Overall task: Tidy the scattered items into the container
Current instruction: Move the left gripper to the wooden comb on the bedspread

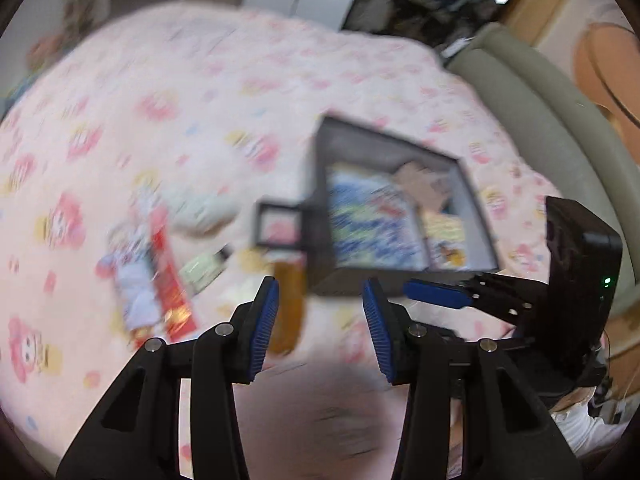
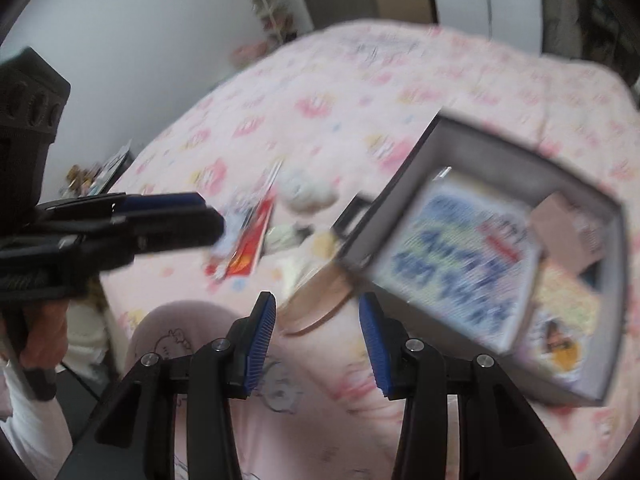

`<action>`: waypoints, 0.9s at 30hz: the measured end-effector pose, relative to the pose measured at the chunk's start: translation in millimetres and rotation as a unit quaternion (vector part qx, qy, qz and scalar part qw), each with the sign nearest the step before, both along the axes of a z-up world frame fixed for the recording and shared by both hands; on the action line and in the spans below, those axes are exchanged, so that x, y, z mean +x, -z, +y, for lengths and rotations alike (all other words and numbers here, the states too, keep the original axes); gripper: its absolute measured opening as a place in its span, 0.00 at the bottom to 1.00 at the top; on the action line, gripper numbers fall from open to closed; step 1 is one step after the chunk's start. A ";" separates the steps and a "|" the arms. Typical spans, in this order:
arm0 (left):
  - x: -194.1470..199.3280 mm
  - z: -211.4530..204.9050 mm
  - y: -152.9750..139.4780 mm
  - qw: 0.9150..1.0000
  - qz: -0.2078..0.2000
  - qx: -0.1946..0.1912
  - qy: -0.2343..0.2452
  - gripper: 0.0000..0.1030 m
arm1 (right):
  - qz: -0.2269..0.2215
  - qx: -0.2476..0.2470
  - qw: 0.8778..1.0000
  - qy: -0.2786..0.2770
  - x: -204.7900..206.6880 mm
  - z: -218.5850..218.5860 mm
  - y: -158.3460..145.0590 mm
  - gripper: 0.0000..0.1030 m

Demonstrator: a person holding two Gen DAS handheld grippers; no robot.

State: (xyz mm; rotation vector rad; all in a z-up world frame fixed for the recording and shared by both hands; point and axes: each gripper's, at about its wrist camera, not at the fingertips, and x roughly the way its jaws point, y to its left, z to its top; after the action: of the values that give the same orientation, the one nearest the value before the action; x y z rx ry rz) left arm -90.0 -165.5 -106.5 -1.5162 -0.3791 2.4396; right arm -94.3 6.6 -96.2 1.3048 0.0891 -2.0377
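Observation:
A dark grey box (image 1: 316, 184) (image 2: 500, 144) stands on a pink bedspread and holds a blue-printed pack (image 1: 372, 220) (image 2: 460, 256), a brown carton (image 1: 424, 184) and a yellow item (image 1: 444, 236). Left of it lie a red packet (image 1: 172, 280) (image 2: 252, 240), a white soft thing (image 1: 204, 212) (image 2: 308, 192), a small black frame (image 1: 280, 224), a green-white packet (image 1: 200, 270) and an amber strip (image 1: 288, 304). My left gripper (image 1: 320, 320) (image 2: 208, 214) hangs open and empty above the strip. My right gripper (image 2: 318, 332) (image 1: 416, 292) is open and empty beside the box's near corner. Both views are blurred.
The bedspread (image 1: 160, 100) spreads far behind the items. A grey-green padded bed edge (image 1: 540, 120) curves along the right. A person's knee in pink cloth (image 2: 180, 332) sits under the grippers, with a hand (image 2: 44, 332) on the left gripper's handle.

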 end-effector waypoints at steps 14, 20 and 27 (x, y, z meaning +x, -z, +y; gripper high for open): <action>-27.3 -52.5 145.7 0.982 -0.158 0.101 0.011 0.43 | -0.098 0.105 0.990 0.007 -44.4 -26.2 104.0 0.38; -33.3 -49.0 170.1 0.973 -0.176 0.150 0.025 0.43 | -0.136 0.123 0.983 -0.011 -53.5 -34.1 134.6 0.33; -22.7 -61.9 179.4 0.963 -0.167 0.213 -0.003 0.42 | -0.143 0.103 0.983 -0.047 -58.8 -55.7 136.1 0.17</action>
State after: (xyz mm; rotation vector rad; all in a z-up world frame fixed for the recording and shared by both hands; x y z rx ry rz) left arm -112.7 -227.4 -286.0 -1.7109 -0.9071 1.9261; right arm -153.1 -49.2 -232.3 1.6753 0.2307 -1.7786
